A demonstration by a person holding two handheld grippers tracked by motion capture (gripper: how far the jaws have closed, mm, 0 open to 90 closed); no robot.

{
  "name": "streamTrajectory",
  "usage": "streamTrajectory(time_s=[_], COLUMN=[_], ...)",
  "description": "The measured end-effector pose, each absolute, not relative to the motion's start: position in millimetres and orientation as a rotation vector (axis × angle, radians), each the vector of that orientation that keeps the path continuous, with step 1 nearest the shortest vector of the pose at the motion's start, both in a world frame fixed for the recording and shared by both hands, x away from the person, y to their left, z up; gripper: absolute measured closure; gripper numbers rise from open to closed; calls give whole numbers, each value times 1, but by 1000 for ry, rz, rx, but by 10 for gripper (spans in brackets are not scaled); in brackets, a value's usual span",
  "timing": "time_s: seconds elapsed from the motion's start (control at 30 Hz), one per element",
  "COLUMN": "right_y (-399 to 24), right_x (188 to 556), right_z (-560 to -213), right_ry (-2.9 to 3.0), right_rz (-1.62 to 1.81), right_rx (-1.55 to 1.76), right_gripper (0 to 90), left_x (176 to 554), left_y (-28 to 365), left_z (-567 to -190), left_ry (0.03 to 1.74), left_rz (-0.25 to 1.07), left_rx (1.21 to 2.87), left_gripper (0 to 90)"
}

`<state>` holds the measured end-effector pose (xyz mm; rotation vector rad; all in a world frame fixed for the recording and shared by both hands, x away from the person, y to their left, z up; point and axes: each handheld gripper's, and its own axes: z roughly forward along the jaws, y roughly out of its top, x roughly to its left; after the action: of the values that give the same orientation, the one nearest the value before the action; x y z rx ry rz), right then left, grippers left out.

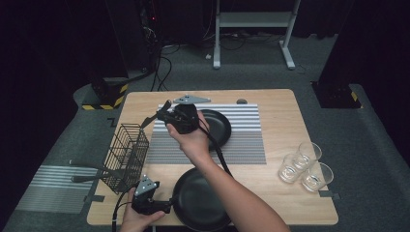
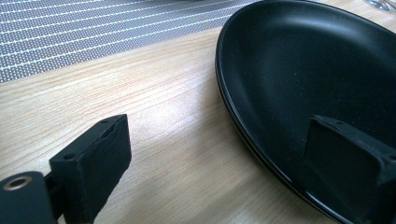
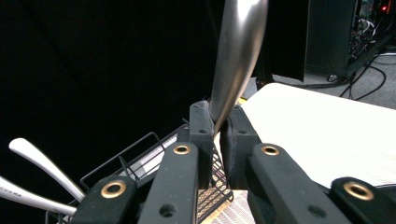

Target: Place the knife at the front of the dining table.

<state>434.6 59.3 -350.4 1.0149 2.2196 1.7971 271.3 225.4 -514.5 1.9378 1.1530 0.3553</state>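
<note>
1. From the high view we see a pale wooden table (image 1: 280, 130) on grey carpet in a dark room. A striped grey mat (image 1: 241, 140) lies on the wood. The right gripper (image 1: 162, 115) is over the mat, just beside a black wire basket (image 1: 126, 154). The left gripper (image 1: 167, 207) touches the near black pan (image 1: 200, 203).
2. In the left gripper view we see its jaws apart, one inside the smooth, shiny pan (image 2: 303, 84), one over the grainy wood.
3. In the right gripper view we see its jaws squeezed on a shiny metal utensil handle (image 3: 236, 56), above the basket (image 3: 140, 154).
</note>
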Motion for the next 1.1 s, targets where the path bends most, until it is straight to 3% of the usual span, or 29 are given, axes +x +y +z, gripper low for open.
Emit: streamTrajectory(time_s=[1.1], right_y=[4], right_x=[428], right_z=[-349], right_ry=[2157], right_rz=[1735], right_rx=[1076], right_gripper=[840], left_x=[280], left_y=[209], left_z=[-494], left_ry=[1140], left_rz=[421], left_rx=[1905], left_gripper=[89])
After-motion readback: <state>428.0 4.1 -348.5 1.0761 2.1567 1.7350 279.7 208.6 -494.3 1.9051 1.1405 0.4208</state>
